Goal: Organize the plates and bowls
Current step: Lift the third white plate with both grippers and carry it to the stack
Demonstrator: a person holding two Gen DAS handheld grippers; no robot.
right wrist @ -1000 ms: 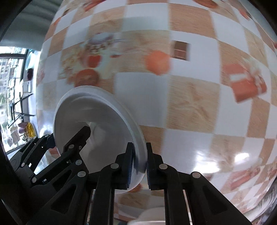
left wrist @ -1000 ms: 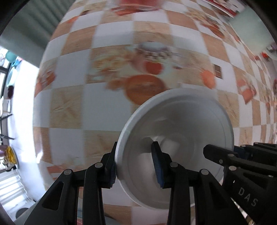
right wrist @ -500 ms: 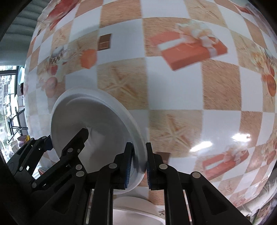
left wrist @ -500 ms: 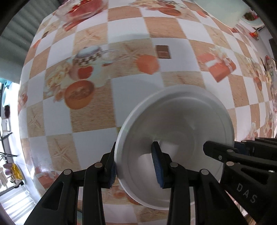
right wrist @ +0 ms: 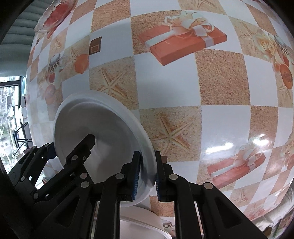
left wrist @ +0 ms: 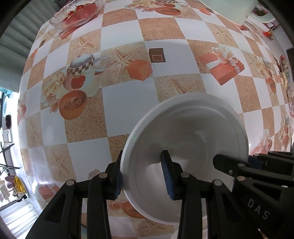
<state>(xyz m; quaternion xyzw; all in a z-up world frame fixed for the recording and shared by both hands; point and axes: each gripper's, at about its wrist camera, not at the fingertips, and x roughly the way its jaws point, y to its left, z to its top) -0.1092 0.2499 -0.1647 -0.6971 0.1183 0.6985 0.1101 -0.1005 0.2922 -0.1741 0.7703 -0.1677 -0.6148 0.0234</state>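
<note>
The work surface is a table covered with a glossy tablecloth [left wrist: 121, 103] in white and sand-coloured checks, printed with starfish, gift boxes, mugs and bowls. A glass dish [left wrist: 77, 12] with red contents stands at its far left corner. A pale green wall with ribbed panelling runs behind, and a bright window shows at the left edge.

The only legible writing is "DAS", moulded on the body of the right gripper as seen from the left wrist view.

The white plate [left wrist: 185, 147] is held on edge above the cloth by both tools. The left gripper [left wrist: 142, 174] pinches the plate's left rim; one finger lies behind the rim, the other inside the well. The right gripper [right wrist: 148, 176] is pressed on the opposite rim. A second white dish [right wrist: 147, 226] sits below the right gripper.

Compared with one second ago, the plate has travelled right across the cloth: the gift box print, formerly out of frame, is now in view. Both grips are unchanged.
</note>
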